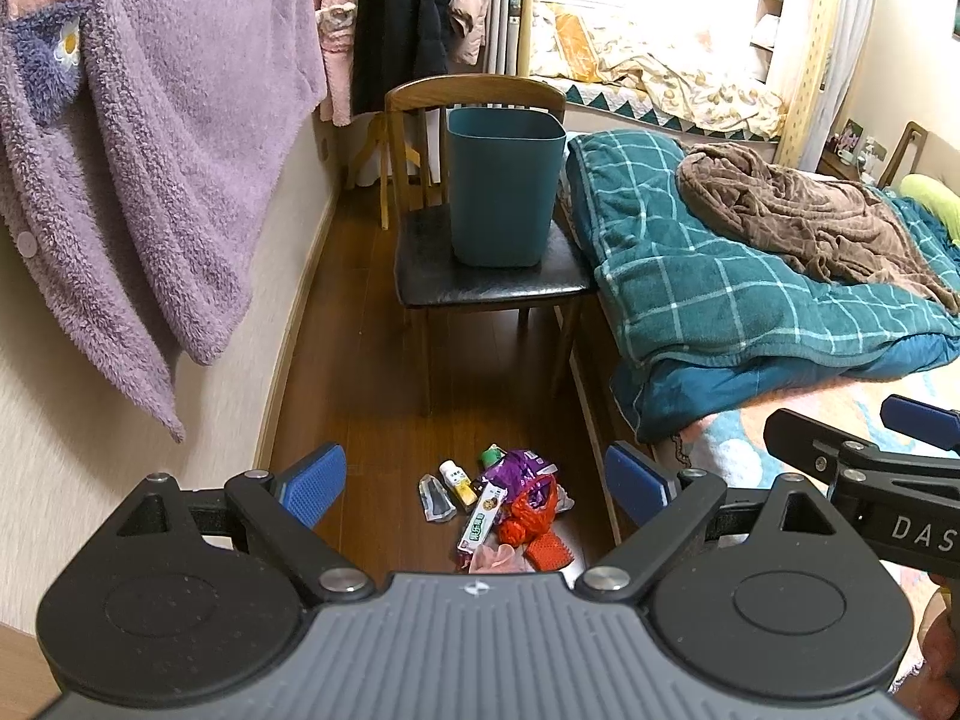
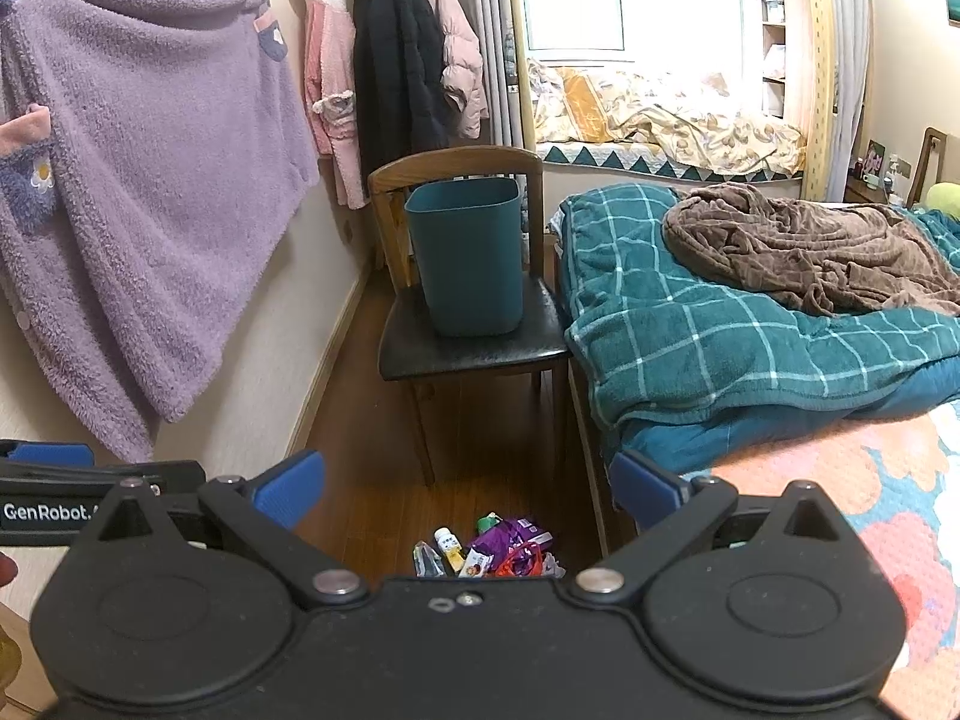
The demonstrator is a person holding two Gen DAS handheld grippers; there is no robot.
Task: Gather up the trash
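Through my left wrist camera, nearest to me is my left gripper [image 1: 477, 483], its blue-padded fingers [image 1: 315, 483] spread wide with nothing between them. Straight ahead and below, framed in that gap, lies the heap of mixed trash [image 1: 498, 510] on the brown wooden floor [image 1: 354, 372]: a small white bottle with a yellow label [image 1: 457, 482], a long white-and-green wrapper [image 1: 480, 521] whose long axis runs roughly along my line of reach, a crumpled purple foil bag [image 1: 517, 468], and an orange net bag [image 1: 528, 516]. Beyond the heap stands a wooden chair with a black padded seat [image 1: 489, 285], and on that seat a teal plastic waste bin [image 1: 505, 189], upright and open-topped. Right of the chair is a bed under a teal checked quilt [image 1: 708, 276]. My right gripper [image 1: 864, 468] pokes in from the right of the heap.

Through my right wrist camera, my right gripper [image 2: 468, 495] is just as wide apart and empty. The heap [image 2: 486, 549] sits low, half hidden behind the gripper body, a little left of centre; the bin [image 2: 468, 255] is on the chair [image 2: 474, 348] beyond it.

I judge the left gripper better lined up with the heap: downward and forward to pick, then up to the bin.
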